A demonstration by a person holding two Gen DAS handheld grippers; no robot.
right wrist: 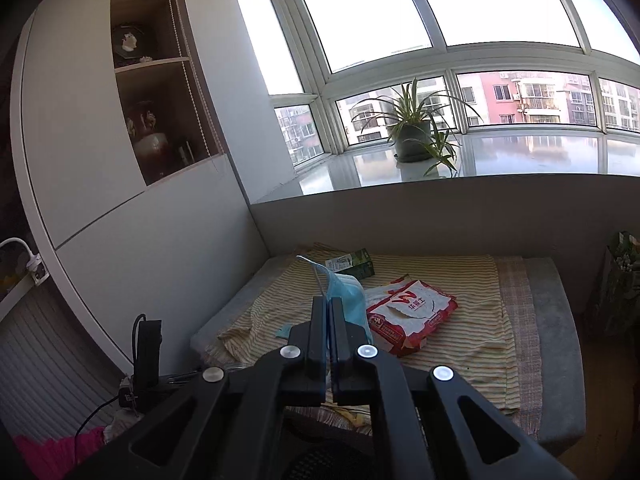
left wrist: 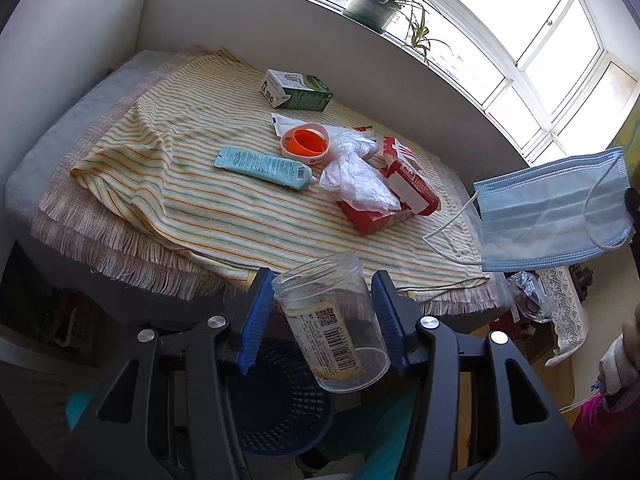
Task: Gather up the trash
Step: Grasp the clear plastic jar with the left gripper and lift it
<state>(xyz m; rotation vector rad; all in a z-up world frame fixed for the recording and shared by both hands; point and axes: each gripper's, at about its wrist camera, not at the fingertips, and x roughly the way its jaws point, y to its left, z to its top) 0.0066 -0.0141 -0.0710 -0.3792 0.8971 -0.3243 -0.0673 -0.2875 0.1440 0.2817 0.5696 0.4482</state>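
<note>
The clear plastic jar [left wrist: 332,320] was seen tilted between the blue pads [left wrist: 253,320] of the left gripper [left wrist: 322,322], directly above the dark mesh basket [left wrist: 280,400] below the bed's near edge. The left pad touched the jar; a slight gap showed at the right pad, so whether the jar was gripped or just freed could not be told. The blue face mask [right wrist: 347,300] was pinched in the right gripper [right wrist: 329,316], whose fingers were pressed together on it; it hung off the bed's near right corner. On the striped bedcover [left wrist: 192,200] were noted a blue tube [left wrist: 262,167], orange lid [left wrist: 306,143], crumpled plastic bag [left wrist: 356,176], red packaging [left wrist: 408,184] and green carton [left wrist: 298,90]. For a clean drop, the jar is best centred over the basket mouth before release, the mask following.
</note>
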